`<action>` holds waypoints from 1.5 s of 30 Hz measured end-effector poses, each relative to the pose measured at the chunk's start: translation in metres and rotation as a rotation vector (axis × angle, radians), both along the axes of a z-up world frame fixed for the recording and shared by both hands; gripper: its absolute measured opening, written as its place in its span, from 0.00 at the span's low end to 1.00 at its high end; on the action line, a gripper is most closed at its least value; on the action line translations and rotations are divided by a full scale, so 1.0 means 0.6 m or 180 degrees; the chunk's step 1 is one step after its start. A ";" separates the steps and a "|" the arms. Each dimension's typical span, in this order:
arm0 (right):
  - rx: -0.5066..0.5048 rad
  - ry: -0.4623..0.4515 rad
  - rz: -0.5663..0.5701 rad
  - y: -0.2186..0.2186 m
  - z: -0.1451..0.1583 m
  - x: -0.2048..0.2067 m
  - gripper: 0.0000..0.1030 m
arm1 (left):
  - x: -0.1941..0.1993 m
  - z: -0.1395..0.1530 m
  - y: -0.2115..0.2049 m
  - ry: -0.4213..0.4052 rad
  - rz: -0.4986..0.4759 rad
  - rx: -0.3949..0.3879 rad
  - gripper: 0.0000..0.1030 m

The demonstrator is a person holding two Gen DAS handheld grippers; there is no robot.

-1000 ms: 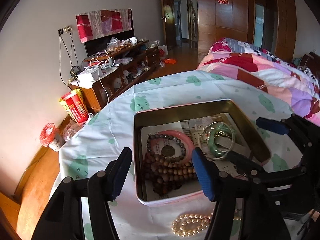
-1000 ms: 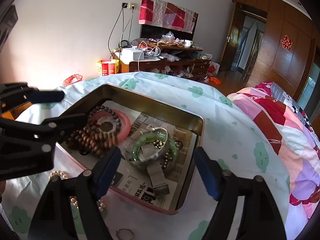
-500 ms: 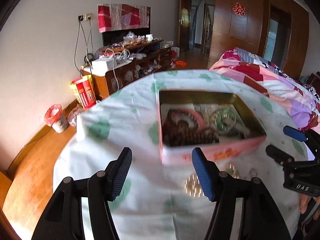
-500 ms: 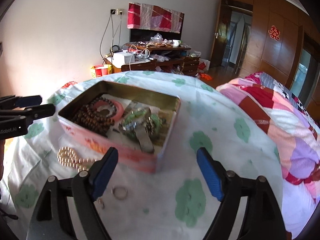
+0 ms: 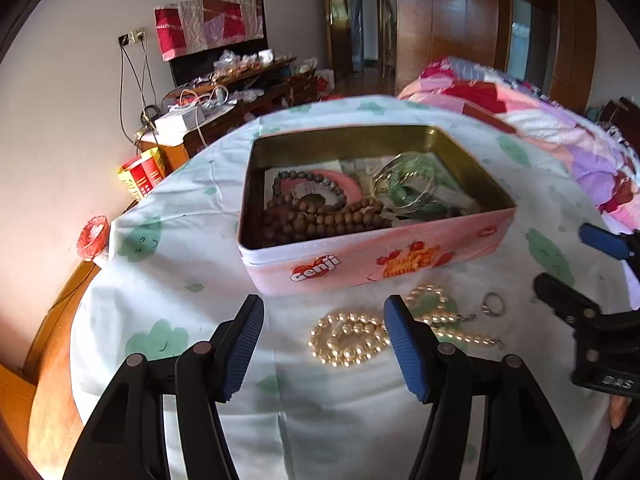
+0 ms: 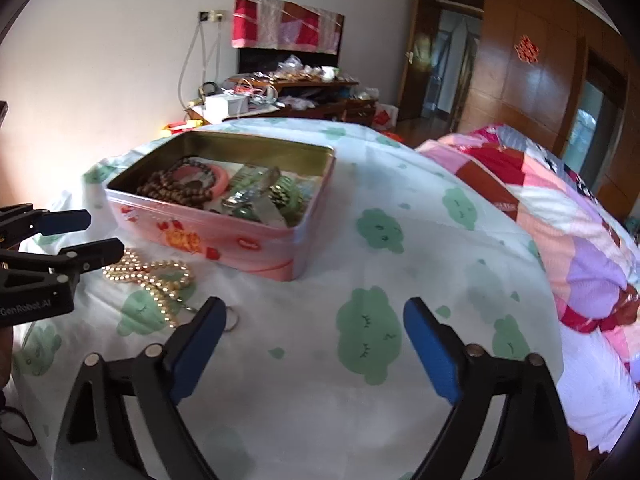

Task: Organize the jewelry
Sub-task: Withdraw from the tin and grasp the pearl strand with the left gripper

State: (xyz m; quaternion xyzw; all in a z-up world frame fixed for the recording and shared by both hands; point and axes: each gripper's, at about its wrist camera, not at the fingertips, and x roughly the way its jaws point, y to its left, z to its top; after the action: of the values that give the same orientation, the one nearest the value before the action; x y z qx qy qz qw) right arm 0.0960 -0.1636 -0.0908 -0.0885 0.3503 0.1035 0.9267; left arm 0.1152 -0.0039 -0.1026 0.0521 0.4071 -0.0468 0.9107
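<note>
A pink tin box [image 5: 400,258] [image 6: 248,242] stands open on the table. It holds brown wooden beads [image 5: 320,218], a pink bangle [image 5: 346,182] and green bangles [image 5: 404,190]. A pearl necklace [image 5: 352,338] [image 6: 154,278] and a small metal ring [image 5: 493,303] [image 6: 231,318] lie on the cloth in front of the tin. My left gripper [image 5: 324,346] is open and empty, just above the necklace. My right gripper [image 6: 312,344] is open and empty over bare cloth, right of the ring.
The table has a white cloth with green cloud prints [image 6: 372,332]. A bed with a patchwork quilt [image 6: 560,216] is at the right. A cluttered wooden cabinet [image 5: 240,92] stands by the far wall. Red containers [image 5: 140,174] sit on the floor at the left.
Both grippers have pulled back from over the tin toward the table's near side. The left one then came closer to the pearl necklace. Both stay open and empty.
</note>
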 end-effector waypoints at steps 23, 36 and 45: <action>-0.0222 -0.0056 -0.0055 0.012 -0.006 -0.009 0.90 | -0.031 -0.016 0.086 0.0154 0.0357 -0.0089 0.62; -0.0280 -0.0031 -0.0035 0.013 -0.007 -0.009 0.90 | -0.015 -0.023 0.062 0.0240 0.0310 0.0216 0.69; -0.0297 -0.0034 -0.0021 0.014 -0.008 -0.009 0.90 | -0.049 -0.011 0.122 0.0250 0.0693 -0.0045 0.72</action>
State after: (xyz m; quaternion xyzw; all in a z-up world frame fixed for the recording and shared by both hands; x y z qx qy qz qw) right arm 0.0904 -0.1554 -0.0959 -0.1309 0.3500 0.0835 0.9238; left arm 0.0856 0.0692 -0.1094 -0.0007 0.4454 0.0475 0.8941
